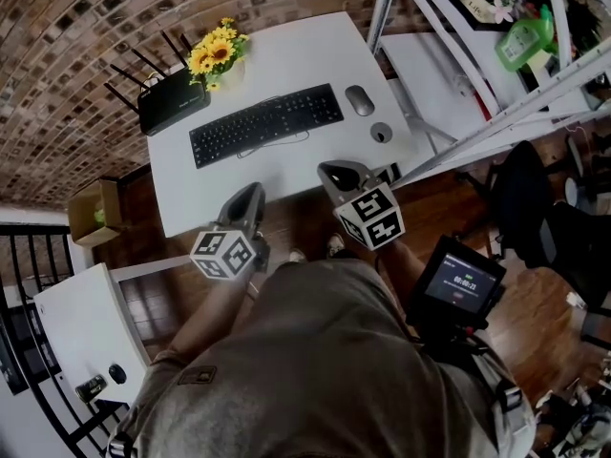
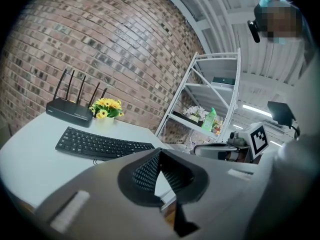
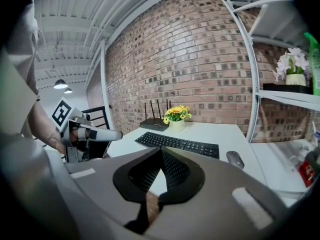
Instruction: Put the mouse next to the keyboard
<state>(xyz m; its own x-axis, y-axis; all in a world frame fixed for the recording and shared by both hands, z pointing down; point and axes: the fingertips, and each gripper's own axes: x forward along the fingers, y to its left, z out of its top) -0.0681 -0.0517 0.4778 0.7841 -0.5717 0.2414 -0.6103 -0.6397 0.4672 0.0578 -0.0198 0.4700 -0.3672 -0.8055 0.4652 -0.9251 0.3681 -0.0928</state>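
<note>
mouse (image 1: 360, 100) — grey, just beside right end of keyboard (image 1: 265, 123) | keyboard — black, lying flat

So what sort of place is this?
Likely a home office or small workroom: a white desk with a keyboard, mouse and router, set against a brick wall, with metal shelving beside it.

- Screen (image 1: 460, 284) of the dark device at the person's right hip: a row of white digits split by colons, starting with zeros. The last digits are too blurred to read.
- Left marker cube (image 1: 222, 254) on the left hand-held gripper (image 1: 255, 192) and right marker cube (image 1: 372, 218) on the right hand-held gripper (image 1: 331, 171): black-and-white square code patterns, no letters or numbers.
- Keyboard (image 1: 265, 122) on the bench (image 1: 286, 55): key legends too small to read.
- Green bottle (image 1: 523, 41): label unreadable.
</note>
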